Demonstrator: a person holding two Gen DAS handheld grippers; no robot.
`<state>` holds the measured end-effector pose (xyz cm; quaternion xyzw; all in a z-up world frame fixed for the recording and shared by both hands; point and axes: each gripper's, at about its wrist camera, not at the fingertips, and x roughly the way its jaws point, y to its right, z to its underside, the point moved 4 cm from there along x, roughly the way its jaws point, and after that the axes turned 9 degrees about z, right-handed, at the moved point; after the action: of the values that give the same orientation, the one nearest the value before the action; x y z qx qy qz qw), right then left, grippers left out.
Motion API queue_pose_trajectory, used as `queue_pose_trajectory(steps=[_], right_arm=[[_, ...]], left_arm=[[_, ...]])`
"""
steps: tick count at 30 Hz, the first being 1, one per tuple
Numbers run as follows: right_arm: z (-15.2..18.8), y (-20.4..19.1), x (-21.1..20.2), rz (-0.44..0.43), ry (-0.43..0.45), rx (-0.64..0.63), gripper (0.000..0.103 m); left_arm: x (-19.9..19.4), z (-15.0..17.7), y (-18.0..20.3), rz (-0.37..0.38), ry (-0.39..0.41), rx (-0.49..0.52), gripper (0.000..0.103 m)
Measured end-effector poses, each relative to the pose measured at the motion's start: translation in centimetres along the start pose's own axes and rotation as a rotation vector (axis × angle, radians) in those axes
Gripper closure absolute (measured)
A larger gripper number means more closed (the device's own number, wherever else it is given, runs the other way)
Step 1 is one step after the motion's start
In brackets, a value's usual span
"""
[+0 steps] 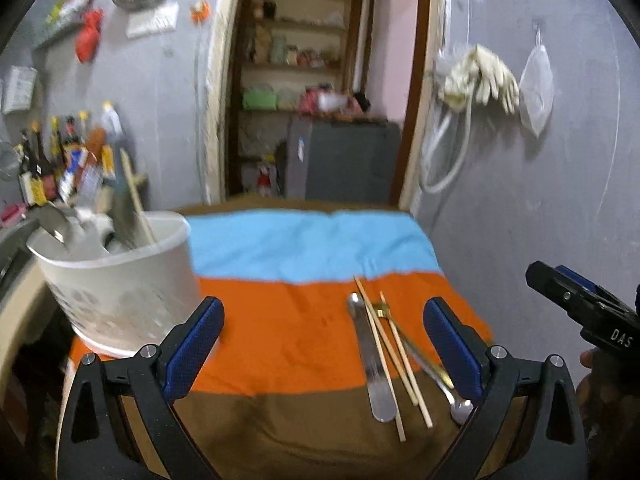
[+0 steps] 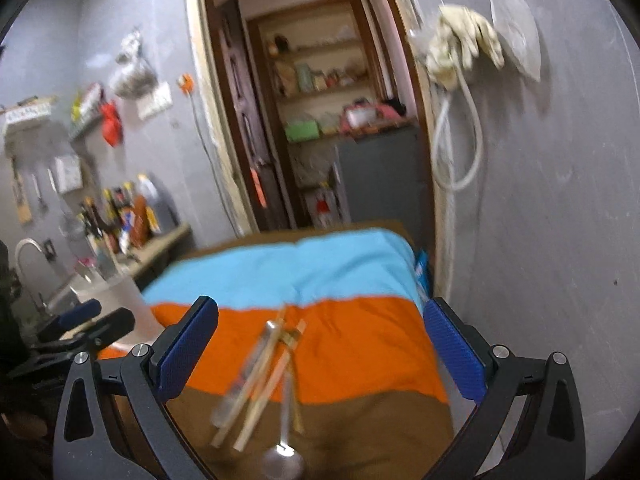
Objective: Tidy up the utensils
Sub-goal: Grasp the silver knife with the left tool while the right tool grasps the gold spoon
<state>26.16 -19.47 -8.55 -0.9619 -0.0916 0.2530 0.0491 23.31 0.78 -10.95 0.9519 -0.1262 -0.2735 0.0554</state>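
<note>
A small pile of utensils lies on the striped cloth (image 1: 280, 320): a flat steel utensil (image 1: 372, 364), wooden chopsticks (image 1: 394, 364) and a steel spoon (image 1: 460, 408) with a gold-toned piece (image 1: 382, 312). A white perforated holder (image 1: 120, 292) with several utensils in it stands at the left. My left gripper (image 1: 322, 344) is open and empty above the cloth, the pile near its right finger. My right gripper (image 2: 320, 348) is open and empty above the pile: chopsticks (image 2: 260, 380), spoon (image 2: 282, 460). It also shows at the right of the left wrist view (image 1: 580, 304).
The cloth has blue, orange and brown bands (image 2: 304, 268). A counter with several bottles (image 1: 60, 160) and a sink tap (image 2: 28, 248) lie at the left. A doorway with shelves (image 1: 304, 80) is behind. Gloves (image 1: 480, 76) and a hose hang on the right wall.
</note>
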Motion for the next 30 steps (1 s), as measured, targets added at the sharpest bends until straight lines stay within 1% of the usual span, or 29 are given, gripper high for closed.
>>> queue_pose_trajectory(steps=[1,3,5,6,8,9,11,12,14,15,17,21,23,24,28,30], right_arm=[[0.4,0.2,0.8,0.002,-0.031,-0.008,0.004],[1.1,0.4,1.9,-0.011,-0.080,-0.019,0.012],[1.9,0.5,3.4,-0.031,-0.141,-0.029,0.025],[2.2,0.5,4.1,-0.042,-0.172,-0.034,0.027],[2.9,0.3,5.5,-0.066,-0.224,-0.046,0.034],[3.0,0.3,5.8,-0.075,-0.237,-0.049,0.037],[3.4,0.1,6.9,-0.095,-0.278,-0.063,0.044],[3.7,0.0,7.2,-0.101,-0.293,-0.069,0.046],[4.1,-0.4,8.1,-0.123,-0.333,-0.084,0.052],[4.3,-0.6,8.3,-0.130,-0.346,-0.092,0.054],[4.8,-0.9,8.7,-0.146,-0.371,-0.108,0.061],[5.5,-1.3,9.4,-0.174,-0.413,-0.125,0.068],[5.7,-1.6,9.7,-0.191,-0.429,-0.134,0.072],[5.9,-1.7,9.8,-0.196,-0.435,-0.141,0.072],[6.2,-2.1,10.2,-0.211,-0.456,-0.156,0.077],[6.2,-2.2,10.2,-0.216,-0.457,-0.162,0.077]], left_arm=[[0.8,0.4,0.0,0.008,-0.027,0.001,0.005],[2.7,1.0,-0.1,0.031,-0.107,-0.002,0.006],[4.2,1.4,-0.3,0.039,-0.171,-0.003,0.007],[5.0,1.8,-0.4,0.051,-0.201,-0.007,0.008],[6.4,2.4,-0.6,0.061,-0.252,-0.019,0.016],[6.9,2.7,-0.8,0.064,-0.275,-0.022,0.019],[8.0,3.2,-0.9,0.066,-0.318,-0.021,0.032],[8.5,3.4,-0.9,0.069,-0.340,-0.020,0.034],[9.3,3.8,-0.7,0.073,-0.372,-0.017,0.043],[9.7,4.0,-0.7,0.078,-0.389,-0.017,0.046],[10.4,4.3,-0.6,0.090,-0.414,-0.014,0.052],[11.1,4.0,-0.3,0.130,-0.425,-0.011,0.061],[11.5,3.8,0.1,0.140,-0.432,-0.007,0.068],[11.6,3.7,0.2,0.146,-0.434,-0.004,0.070],[12.5,3.3,0.3,0.155,-0.444,-0.024,0.083],[12.5,3.3,-0.1,0.154,-0.450,-0.050,0.085]])
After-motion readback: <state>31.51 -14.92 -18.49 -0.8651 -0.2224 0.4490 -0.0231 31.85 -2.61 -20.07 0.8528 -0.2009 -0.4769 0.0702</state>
